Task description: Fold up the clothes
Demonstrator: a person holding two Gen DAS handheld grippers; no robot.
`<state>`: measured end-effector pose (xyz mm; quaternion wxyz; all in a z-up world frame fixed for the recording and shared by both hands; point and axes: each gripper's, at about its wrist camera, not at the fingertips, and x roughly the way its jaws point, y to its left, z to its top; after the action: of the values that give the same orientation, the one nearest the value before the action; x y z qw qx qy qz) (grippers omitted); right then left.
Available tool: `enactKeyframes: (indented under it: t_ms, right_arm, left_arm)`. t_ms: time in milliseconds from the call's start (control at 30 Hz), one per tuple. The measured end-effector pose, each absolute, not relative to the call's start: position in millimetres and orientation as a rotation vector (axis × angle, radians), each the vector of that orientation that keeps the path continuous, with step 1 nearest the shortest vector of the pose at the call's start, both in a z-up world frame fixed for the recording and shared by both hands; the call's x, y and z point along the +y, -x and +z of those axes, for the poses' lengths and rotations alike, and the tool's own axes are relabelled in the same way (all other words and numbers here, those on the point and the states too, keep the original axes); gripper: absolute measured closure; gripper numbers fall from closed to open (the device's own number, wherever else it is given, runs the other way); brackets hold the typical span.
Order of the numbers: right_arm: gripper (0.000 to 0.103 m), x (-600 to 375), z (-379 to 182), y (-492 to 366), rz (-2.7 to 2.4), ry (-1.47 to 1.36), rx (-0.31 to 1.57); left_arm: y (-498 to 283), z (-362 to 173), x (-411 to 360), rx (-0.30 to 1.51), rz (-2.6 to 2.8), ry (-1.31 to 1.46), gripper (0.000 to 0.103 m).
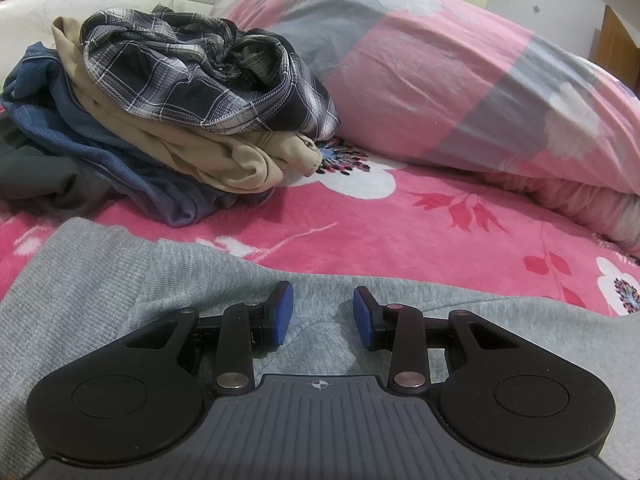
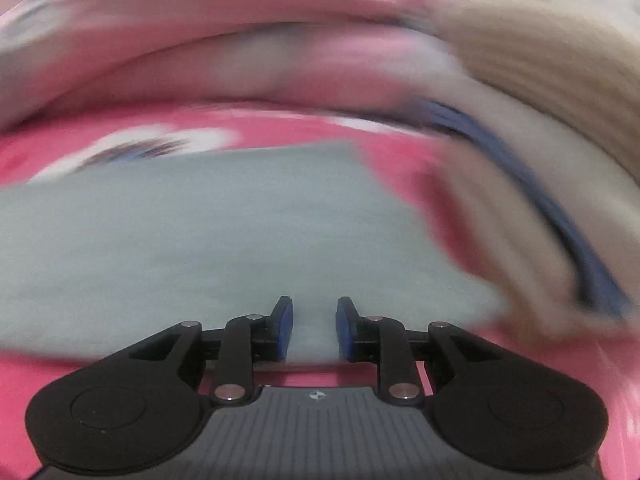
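Pink fleece bedding printed with white flowers (image 1: 360, 224) covers the bed and carries everything in sight. On it, directly beneath and ahead of the left gripper (image 1: 322, 314), lies a grey ribbed garment (image 1: 100, 280), spread out with a thick hem or cuff fold running off to the left of the jaws; the blue-padded fingers stand apart over the cloth with nothing between them. In the right wrist view, which is heavily smeared by motion, the right gripper (image 2: 314, 328) also has its jaws apart, nothing clamped, hovering over a flat pale grey sheet of fabric (image 2: 200, 240) whose far edge ends on the pink bedding ahead; whether this is the same grey garment cannot be told from the blur. Beyond the left jaws, up and to the left, sits a heap of unfolded clothes: a dark plaid shirt (image 1: 200, 76) on top, a beige garment (image 1: 224, 152) under it, a blue one (image 1: 100, 148) below that and a dark grey piece (image 1: 36, 172) at the far left edge. Ahead and to the right of the left jaws bulges a pink and grey floral quilt (image 1: 440, 80). To the right of the right jaws, blurred beige and blue cloth (image 2: 540, 160) rises, apart from the grey sheet.
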<state>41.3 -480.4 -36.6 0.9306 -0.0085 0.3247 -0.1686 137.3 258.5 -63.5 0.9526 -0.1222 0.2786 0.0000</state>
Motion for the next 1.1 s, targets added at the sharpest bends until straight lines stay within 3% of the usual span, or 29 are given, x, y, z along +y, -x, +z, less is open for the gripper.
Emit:
enactKeyframes:
  t_ms: [133, 267, 533, 600, 667, 833, 933, 1100]
  right_arm:
    - [0.079, -482.5, -14.9, -43.2, -0.514, 0.095, 0.609]
    - [0.079, -475.0, -12.7, -82.0, -0.315, -0.021, 0.596]
    - [0.077, -453.4, -2.9, -59.8, -0.476, -0.087, 0.530]
    - [0.076, -422.9, 7.8, -40.6, -0.354, -0.118, 0.494]
    - [0.075, -390.1, 18.0, -31.9, -0.220, -0.156, 0.460]
    - [0.070, -319.9, 64.5, -24.2, 0.076, -0.260, 0.360]
    - [0.068, -282.3, 97.4, -12.7, 0.247, -0.303, 0.293]
    - [0.060, -230.9, 118.2, -0.7, 0.456, -0.361, 0.246]
  left_arm:
    - [-137.6, -63.8, 258.8, 0.566, 0.000, 0.249, 0.068]
    - [-138.0, -64.4, 259.1, 0.566, -0.001, 0.250, 0.068]
    - [-138.5, -61.1, 254.0, 0.584, 0.020, 0.247, 0.067]
    - [-138.0, -55.7, 248.6, 0.597, 0.041, 0.247, 0.056]
    - [-133.3, -45.7, 242.0, 0.599, 0.056, 0.249, 0.051]
    - [-104.7, -3.2, 230.5, 0.555, 0.030, 0.229, 0.048]
    - [-76.5, 32.5, 227.0, 0.514, 0.015, 0.210, 0.040]
    - [-28.5, 70.9, 235.6, 0.503, 0.007, 0.196, 0.018]
